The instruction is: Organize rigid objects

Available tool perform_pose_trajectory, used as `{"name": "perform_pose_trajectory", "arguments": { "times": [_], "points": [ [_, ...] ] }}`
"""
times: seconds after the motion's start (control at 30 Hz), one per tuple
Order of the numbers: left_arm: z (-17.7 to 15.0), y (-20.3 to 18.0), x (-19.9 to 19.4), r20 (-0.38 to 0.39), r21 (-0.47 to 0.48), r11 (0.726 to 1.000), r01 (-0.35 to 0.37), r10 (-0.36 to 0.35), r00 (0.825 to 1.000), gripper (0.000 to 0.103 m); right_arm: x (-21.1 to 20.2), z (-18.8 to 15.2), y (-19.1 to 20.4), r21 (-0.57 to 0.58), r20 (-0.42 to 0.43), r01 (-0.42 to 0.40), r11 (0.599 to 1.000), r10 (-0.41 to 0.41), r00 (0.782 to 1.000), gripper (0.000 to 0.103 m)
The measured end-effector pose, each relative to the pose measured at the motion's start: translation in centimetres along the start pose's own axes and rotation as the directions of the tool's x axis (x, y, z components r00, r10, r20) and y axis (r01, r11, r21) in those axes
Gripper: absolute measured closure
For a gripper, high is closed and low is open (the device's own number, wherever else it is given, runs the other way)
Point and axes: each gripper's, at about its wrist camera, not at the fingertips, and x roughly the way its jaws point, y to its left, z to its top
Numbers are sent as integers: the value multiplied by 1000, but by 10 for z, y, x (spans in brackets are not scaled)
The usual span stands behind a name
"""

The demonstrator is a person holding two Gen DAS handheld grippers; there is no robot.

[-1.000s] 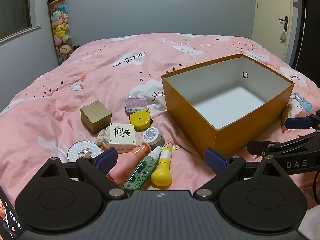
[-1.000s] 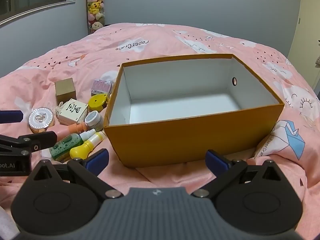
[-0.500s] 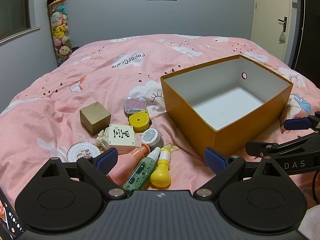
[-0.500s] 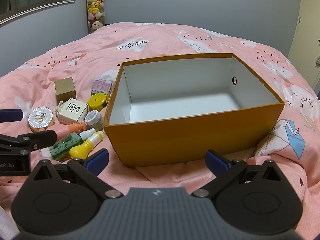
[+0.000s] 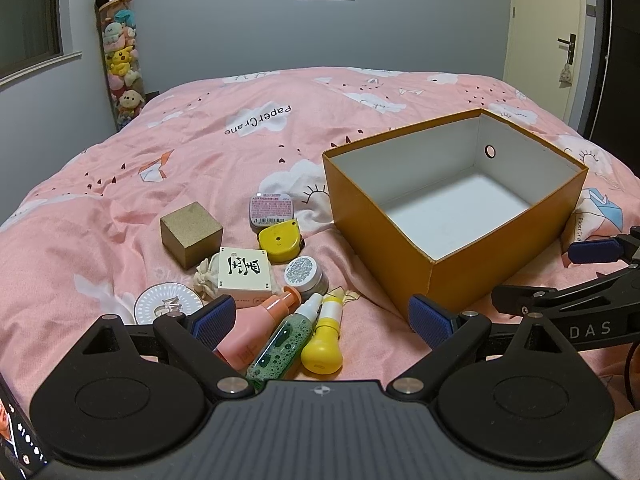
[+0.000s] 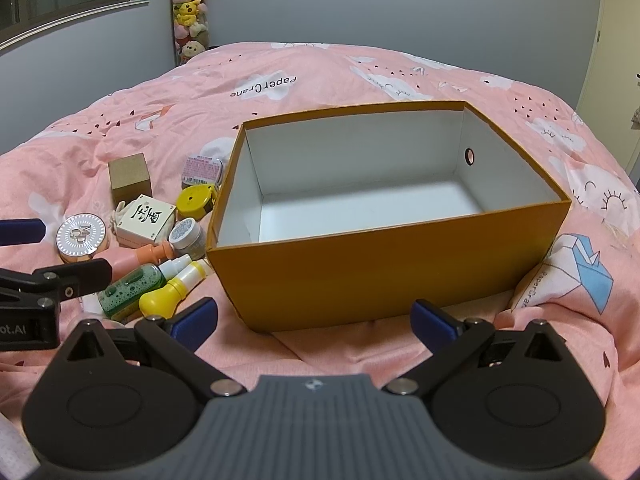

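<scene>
Nothing is being carried yet: the left gripper (image 5: 320, 320) is hovering low over the pink bedspread (image 5: 100, 216) with its blue fingers spread wide and empty, and the right gripper (image 6: 314, 318) is waiting the same way, released and holding nothing, in front of the orange box (image 6: 384, 264). Judging by this, the sorting is only starting, with the first pick not yet made. Nearest the left gripper, three bottles are lying side by side on their sides: a pink bottle (image 5: 260, 332) just beside the left finger, a green bubbly bottle (image 5: 282, 340) in the middle, and a yellow bottle (image 5: 324, 344) on the right. Behind them a round white compact (image 5: 168, 304), a cream box with black lettering (image 5: 245, 274) and a small glittery jar (image 5: 306, 274) are sitting close together. Farther back a yellow tape measure (image 5: 278, 240), a brown cube (image 5: 191, 234) and a pink tin (image 5: 272, 210) are resting on the cover. The orange box is standing open and empty to the right of the pile, well within reach. The next move is probably calling for the left gripper to drop onto one bottle, likely the yellow or green one, closing across its narrow body without nudging its neighbours, since they are touching and could roll on the soft bedding.
</scene>
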Motion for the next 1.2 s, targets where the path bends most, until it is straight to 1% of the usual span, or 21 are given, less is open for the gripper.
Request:
{"name": "perform_pose_trajectory", "arguments": {
  "times": [1.2],
  "points": [
    [0,1,1,-1,-2,1000,0,0,1000,0,3,2,-1,22,-23,-6,1000,7,1000,2]
  ]
}}
